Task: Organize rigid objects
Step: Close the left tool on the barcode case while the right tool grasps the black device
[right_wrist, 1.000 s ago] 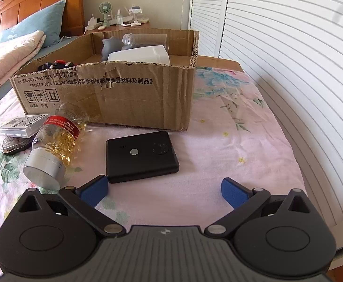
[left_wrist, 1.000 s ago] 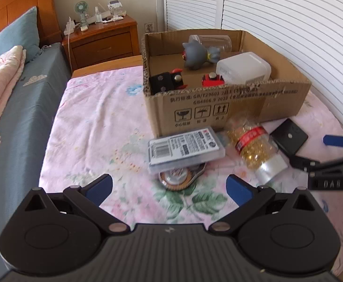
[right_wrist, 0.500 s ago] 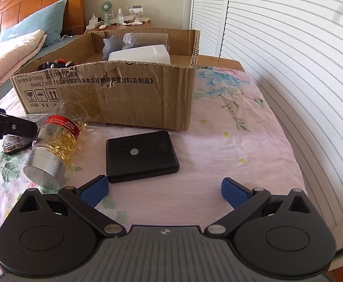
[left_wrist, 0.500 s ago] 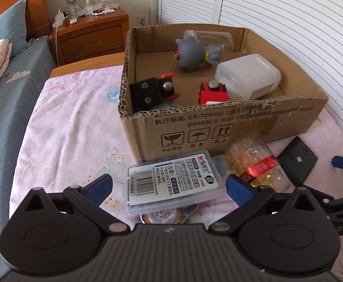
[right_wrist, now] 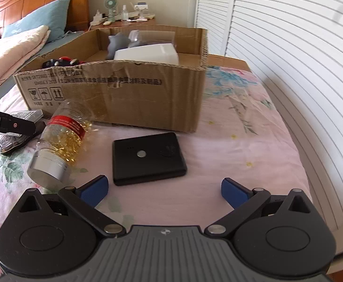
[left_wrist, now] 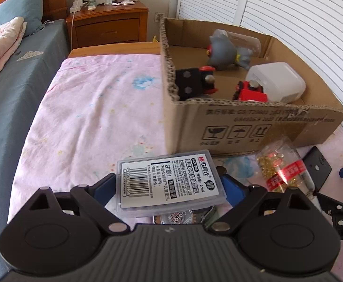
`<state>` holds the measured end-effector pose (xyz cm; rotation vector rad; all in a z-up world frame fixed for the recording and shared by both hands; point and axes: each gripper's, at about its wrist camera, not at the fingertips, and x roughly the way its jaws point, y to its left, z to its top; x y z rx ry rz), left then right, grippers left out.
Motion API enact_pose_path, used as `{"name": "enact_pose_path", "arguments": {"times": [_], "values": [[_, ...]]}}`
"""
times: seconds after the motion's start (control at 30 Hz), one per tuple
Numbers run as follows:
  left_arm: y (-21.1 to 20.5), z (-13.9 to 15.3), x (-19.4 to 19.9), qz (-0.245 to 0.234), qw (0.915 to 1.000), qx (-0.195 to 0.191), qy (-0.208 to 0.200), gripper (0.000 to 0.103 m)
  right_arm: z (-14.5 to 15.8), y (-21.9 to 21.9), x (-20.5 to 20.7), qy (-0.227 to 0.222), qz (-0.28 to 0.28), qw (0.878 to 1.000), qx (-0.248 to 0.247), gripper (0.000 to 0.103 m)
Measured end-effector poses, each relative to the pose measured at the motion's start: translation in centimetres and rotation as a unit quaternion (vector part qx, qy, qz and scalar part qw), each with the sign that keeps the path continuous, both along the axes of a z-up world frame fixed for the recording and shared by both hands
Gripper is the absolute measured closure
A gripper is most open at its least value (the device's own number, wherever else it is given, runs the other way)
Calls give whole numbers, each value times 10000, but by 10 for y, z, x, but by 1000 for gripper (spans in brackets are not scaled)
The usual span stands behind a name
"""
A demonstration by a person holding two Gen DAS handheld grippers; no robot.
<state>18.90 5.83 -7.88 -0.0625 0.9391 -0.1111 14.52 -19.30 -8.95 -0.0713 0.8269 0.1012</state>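
bedroom: bed [left_wrist: 11, 75], nightstand [left_wrist: 108, 23]

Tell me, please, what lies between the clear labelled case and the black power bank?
The capsule bottle lies on its side between the clear labelled case and the black power bank; both wrist views show this.

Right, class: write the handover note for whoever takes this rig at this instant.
Left gripper: fingers either side of the clear labelled case; contact unclear.
Right gripper: open, empty, just short of the black power bank.
Done: toys and white container in the cardboard box.
Left: case, round tin under it, capsule bottle on its side, power bank, all on the bedsheet.
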Motion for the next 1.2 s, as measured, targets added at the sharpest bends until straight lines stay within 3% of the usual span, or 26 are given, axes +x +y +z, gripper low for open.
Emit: {"name": "enact_pose_path", "arguments": {"times": [0.23,0.47,0.73,1.07,1.2], "values": [[3,-2,2,111,9999,-45,1,10,1,12,21,30,457,9989,-16,0],[3,-2,4,116,9999,-53,-49,11,8,17,17,-80,683,9976,9,29],[3,2,-18,-366,9993,105,-67,11,11,10,-4,34,722,9974,0,29],[10,-2,-14,126,9999,28,24,8,8,11,2,13,743,9972,-26,21],[10,-2,-15,167,9999,13,16,11,8,12,4,30,754,9972,1,23]]}}
